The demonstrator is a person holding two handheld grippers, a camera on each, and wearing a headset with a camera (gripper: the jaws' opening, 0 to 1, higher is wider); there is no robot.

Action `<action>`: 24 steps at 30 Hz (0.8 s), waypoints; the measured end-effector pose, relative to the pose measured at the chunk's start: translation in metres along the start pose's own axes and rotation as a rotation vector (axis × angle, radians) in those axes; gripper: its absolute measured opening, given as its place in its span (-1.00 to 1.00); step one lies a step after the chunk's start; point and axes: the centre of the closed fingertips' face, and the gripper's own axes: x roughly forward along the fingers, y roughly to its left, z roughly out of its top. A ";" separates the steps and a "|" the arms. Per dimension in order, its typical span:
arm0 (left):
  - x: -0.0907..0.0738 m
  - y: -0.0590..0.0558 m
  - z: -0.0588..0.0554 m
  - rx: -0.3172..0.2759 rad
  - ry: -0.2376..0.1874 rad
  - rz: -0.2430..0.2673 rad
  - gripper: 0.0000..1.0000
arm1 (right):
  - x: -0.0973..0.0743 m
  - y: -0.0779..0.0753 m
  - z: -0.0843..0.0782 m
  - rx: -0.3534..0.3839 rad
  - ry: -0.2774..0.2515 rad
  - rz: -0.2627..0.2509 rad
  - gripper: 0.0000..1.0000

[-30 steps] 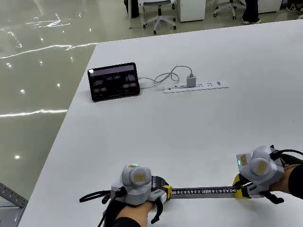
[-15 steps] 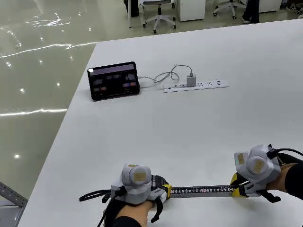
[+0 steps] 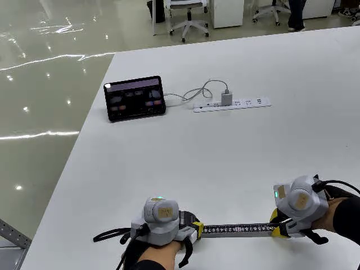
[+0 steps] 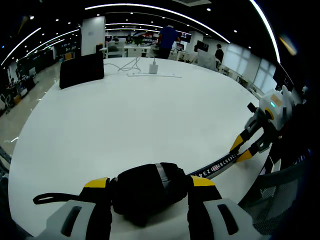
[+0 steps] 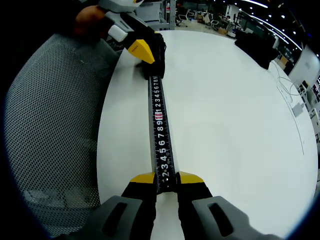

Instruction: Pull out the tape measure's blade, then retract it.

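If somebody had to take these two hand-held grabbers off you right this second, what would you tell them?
The left gripper is shut on the tape measure case, which sits on the white table.
The right gripper is shut on the blade at its low-number end.
The blade lies stretched along the table between the two.
Done: blade pulled out.
Left: feed it back into the case, probably slowly.

I am working in an open-plan office: white wheeled swivel chairs (image 3: 188,19) are standing on the glossy pale floor (image 3: 45,84) beyond my broad white table (image 3: 236,152). A grey mesh chair back (image 5: 55,125) is showing beside me, and long ceiling light strips (image 4: 150,7) are glowing over distant desks.
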 end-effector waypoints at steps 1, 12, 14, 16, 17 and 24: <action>0.000 0.000 0.000 0.001 -0.001 0.000 0.14 | 0.000 0.000 0.001 -0.001 -0.001 0.000 -0.78; -0.001 -0.001 0.000 -0.003 -0.003 -0.002 0.14 | 0.003 0.001 0.006 0.004 -0.010 -0.002 -0.77; -0.001 -0.001 0.000 -0.003 -0.003 -0.001 0.14 | 0.003 0.002 0.008 0.004 -0.011 -0.004 -0.77; 0.000 0.000 0.000 -0.003 -0.004 -0.001 0.14 | 0.004 0.002 0.009 0.005 -0.011 -0.005 -0.77; -0.001 0.000 0.000 -0.002 -0.004 -0.001 0.14 | 0.005 0.002 0.010 0.004 -0.012 -0.005 -0.77; -0.001 0.000 0.000 -0.002 -0.004 -0.001 0.14 | 0.007 0.002 0.014 0.004 -0.014 -0.004 -0.77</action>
